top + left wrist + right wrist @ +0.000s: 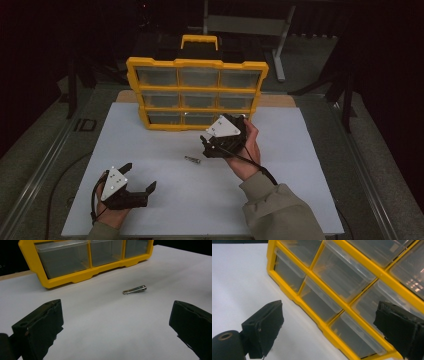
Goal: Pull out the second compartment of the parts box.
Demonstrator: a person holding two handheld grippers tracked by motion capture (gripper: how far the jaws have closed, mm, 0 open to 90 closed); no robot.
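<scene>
Yellow-framed drawer cabinet (pixel 197 93) stands upright just ahead of the right tongs (pixel 215 141), whose jaws are spread wide and empty, aimed at the clear bottom-row drawers (pixel 322 300), probably to pull one open. A small metal nail clipper (pixel 134 289) lies flat on the white counter (pixel 165 200), ahead of the left tongs (pixel 134 186), also released, waiting near it.
</scene>
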